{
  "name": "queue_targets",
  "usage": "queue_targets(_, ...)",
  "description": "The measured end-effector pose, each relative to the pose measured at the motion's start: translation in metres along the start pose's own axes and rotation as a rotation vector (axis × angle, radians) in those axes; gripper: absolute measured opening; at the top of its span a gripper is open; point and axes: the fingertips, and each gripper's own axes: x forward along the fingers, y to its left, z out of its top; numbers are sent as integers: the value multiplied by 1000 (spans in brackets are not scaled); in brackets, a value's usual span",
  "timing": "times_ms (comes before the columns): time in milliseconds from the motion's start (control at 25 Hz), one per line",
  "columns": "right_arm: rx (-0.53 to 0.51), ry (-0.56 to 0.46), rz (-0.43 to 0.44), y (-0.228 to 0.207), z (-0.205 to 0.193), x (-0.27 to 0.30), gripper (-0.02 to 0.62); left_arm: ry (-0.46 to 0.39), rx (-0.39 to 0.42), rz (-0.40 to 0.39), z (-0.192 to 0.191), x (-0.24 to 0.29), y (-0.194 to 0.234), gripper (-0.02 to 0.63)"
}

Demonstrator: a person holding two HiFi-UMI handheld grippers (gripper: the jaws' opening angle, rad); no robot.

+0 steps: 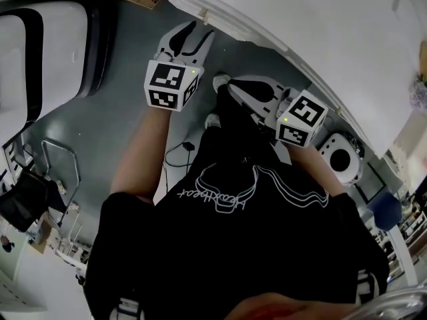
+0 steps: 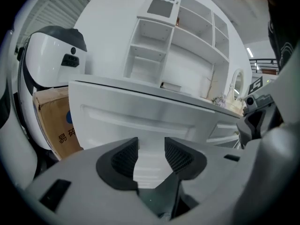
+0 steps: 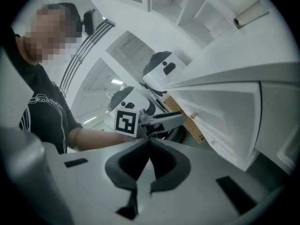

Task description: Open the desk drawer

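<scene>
Well, the wide white flat-fronted desk drawer (image 2: 140, 118) is shut. It sits just under the edge of the white desk (image 2: 108, 87) and fills the middle of the left gripper view. A long sunken strip runs across its front, near the top. I see no knob on it, so I think that strip, or the lip above it, is the place to take hold. The front looks like smooth painted wood, hard and a bit slippery, so I think the tongs must hook in well or they may slide off. A drawer this wide may be heavy and may stick, so a straight, even pull looks best to me.

The left tongs (image 2: 151, 145) are open, with a gap between the two dark pads. Nothing is in that gap. The drawer front shows past it, near but not touching. The right tongs (image 3: 149, 142) are closed, tip to tip, with nothing in them. They point across at the left tongs, not at the drawer.

On the desk stands a tall white shelf unit (image 2: 183, 46) with open boxes. To the left of the drawer is a brown cardboard box (image 2: 51, 125), and a big round white machine with a black band (image 2: 51, 55) is above it. In the head view, the grey floor (image 1: 113, 112) shows past the person's black shirt (image 1: 233, 245)
</scene>
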Motion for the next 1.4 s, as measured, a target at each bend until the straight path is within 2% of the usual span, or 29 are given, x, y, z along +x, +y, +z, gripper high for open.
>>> queue_targets(200,26,17,16,-9,-12,12,6,45,63,44,-16,23,18,170)
queue_targets(360,56,38,32,-12,-25,15,6,37,76,67,-16,35,28,170)
queue_targets(520,69,40,32,-16,-29,16,6,28,61,59,-18,46,30,169)
queue_targets(800,93,38,27,-24,-32,14,6,25,110,34,-16,59,29,161)
queue_targets(1040,108,23,14,-30,-31,11,6,18,104,61,-15,59,34,101)
queue_targets(1400,117,1,0,-38,-32,6,6,23,113,63,-18,59,34,94)
